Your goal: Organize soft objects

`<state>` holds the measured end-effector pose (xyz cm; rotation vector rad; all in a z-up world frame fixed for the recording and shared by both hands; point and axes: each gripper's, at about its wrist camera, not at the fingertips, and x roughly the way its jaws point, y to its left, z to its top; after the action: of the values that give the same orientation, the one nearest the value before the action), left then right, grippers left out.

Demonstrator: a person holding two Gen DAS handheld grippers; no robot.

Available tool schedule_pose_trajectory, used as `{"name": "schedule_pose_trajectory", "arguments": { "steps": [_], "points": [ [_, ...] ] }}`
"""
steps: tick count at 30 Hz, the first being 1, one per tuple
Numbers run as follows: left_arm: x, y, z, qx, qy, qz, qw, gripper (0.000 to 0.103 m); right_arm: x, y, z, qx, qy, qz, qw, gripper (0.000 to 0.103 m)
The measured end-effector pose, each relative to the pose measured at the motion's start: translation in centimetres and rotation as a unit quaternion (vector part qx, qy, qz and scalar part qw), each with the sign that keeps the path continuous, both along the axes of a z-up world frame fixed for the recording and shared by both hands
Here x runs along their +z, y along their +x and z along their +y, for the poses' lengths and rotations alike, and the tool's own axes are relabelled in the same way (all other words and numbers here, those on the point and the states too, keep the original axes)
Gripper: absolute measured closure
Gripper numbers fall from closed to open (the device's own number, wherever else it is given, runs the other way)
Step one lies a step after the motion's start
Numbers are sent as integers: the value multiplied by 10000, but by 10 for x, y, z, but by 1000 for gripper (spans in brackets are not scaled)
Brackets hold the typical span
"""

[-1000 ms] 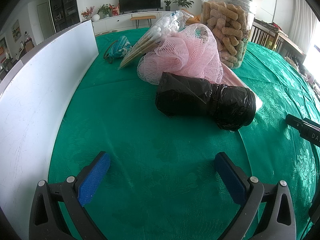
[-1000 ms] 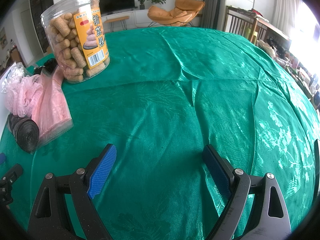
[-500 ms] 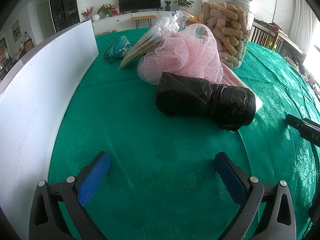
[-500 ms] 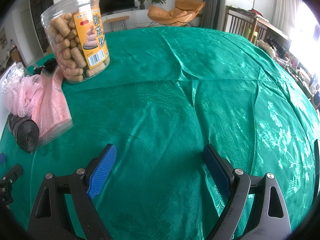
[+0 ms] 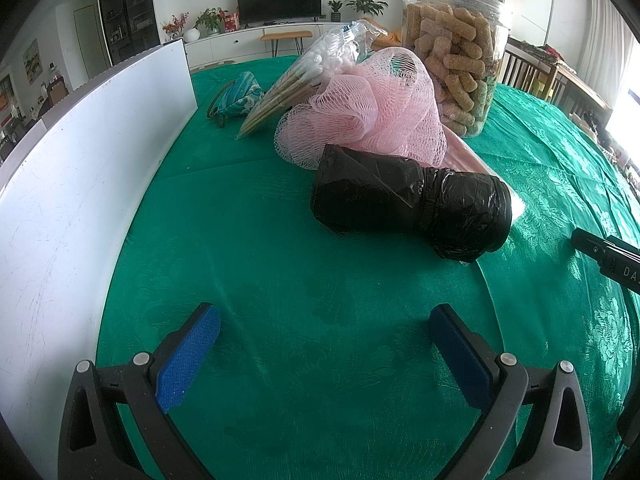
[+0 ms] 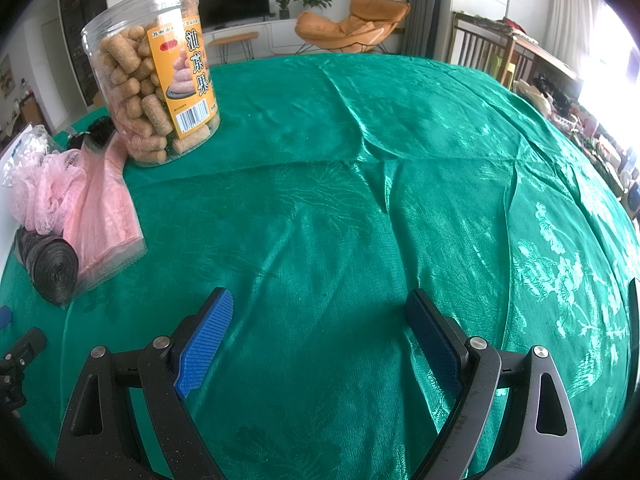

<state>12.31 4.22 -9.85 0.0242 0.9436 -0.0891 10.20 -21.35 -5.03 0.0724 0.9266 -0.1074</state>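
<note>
Change: none; both grippers and all objects lie as before.
Table: green cloth (image 6: 360, 200), white board (image 5: 72, 200) at left edge.
Room: TV, orange chair behind.
Jar (image 6: 154, 92): upright beside pink mesh (image 5: 368, 116).
Black roll (image 5: 412, 204): lying against the mesh.
Left gripper (image 5: 324, 332): released, empty.
Right gripper (image 6: 320, 320): released, empty.

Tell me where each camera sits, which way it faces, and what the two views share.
Left wrist: on the left gripper, low over the green cloth, facing the black bag roll, pink mesh and snack jar, white board on its left; its own open fingers show.
Right wrist: on the right gripper, facing mostly bare cloth toward an orange chair; its open fingers show.
Shared: roll, mesh, jar, cloth; each also catches a bit of the other gripper.
</note>
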Motion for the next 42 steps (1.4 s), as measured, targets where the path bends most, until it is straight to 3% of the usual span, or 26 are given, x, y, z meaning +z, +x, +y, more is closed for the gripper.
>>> {"name": "schedule_pose_trajectory", "arguments": {
  "steps": [23,25,28,31,34,38,39,41,42],
  "points": [
    [4,-1,6,-47,-11,62,10000,0,-2,3,2,86,15,-1,10000,12],
    [12,-6,18,-129,-312,215,9992,0,-2,2,1,132,21,-4,9999,12],
    [41,-4,33,-78,-1129,-141,9935,0,-3,1,1,138,16,-4,9999,12],
    [72,25,35,72,-1347,-424,9900,0,-3,1,1,138,17,-4,9999,12],
    [94,71,25,181,-1168,-511,9917,0,-3,1,1,139,16,-4,9999,12],
    [96,127,0,146,-400,-347,9985,1,-3,1,1,139,17,-4,9999,12],
    [93,140,-1,143,-328,-188,9992,6,-3,1,1,139,15,-4,9999,12],
    [83,153,4,159,-594,130,9980,51,-3,1,1,140,16,-4,9999,12],
    [79,153,10,238,-672,266,9971,55,-3,1,1,140,15,-4,9999,12]
  ]
}}
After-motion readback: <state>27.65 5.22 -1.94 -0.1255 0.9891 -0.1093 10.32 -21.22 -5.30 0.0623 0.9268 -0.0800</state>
